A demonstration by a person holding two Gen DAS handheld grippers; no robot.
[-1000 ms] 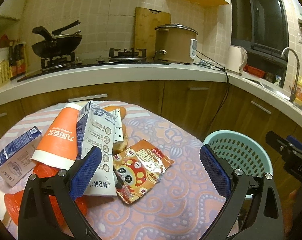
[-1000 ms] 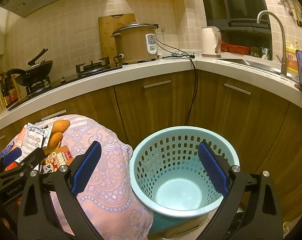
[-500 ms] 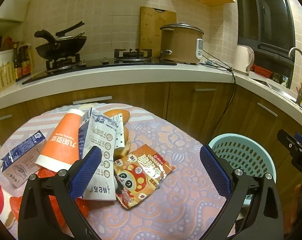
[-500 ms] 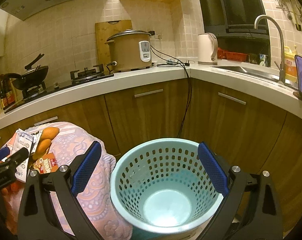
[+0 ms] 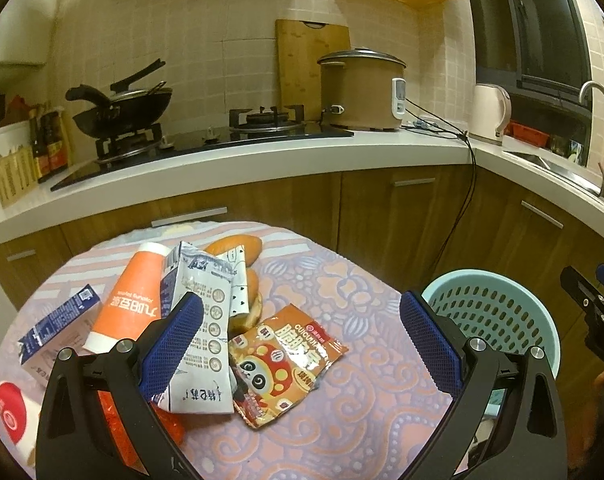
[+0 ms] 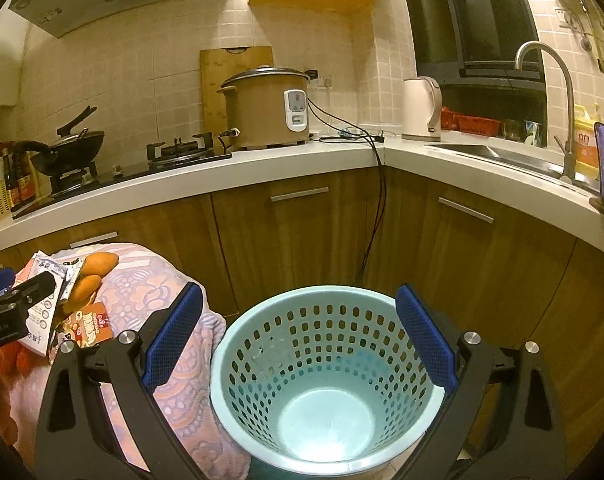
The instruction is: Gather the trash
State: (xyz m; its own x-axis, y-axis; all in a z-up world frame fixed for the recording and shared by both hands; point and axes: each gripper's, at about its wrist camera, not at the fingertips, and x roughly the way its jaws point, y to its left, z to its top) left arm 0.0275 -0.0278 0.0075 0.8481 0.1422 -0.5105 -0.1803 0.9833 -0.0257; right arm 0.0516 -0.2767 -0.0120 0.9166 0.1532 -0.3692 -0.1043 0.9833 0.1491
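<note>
Trash lies on a small table under a pink patterned cloth: an orange snack packet, a white milk carton, an orange paper cup, a blue carton and bread rolls. My left gripper hangs open above the snack packet, nothing between its blue pads. The light blue perforated bin stands on the floor to the table's right, empty inside. My right gripper is open over the bin's mouth. The bin also shows in the left wrist view.
A red-topped white item sits at the table's left edge. Behind runs an L-shaped counter with a wok, gas hob, rice cooker, kettle and sink tap. Wooden cabinet doors and a hanging black cord stand close behind the bin.
Both grippers have drawn back and risen slightly, with the right one swinging rightward so the bin now sits centred under it. Both stay open; the trash has not moved.
</note>
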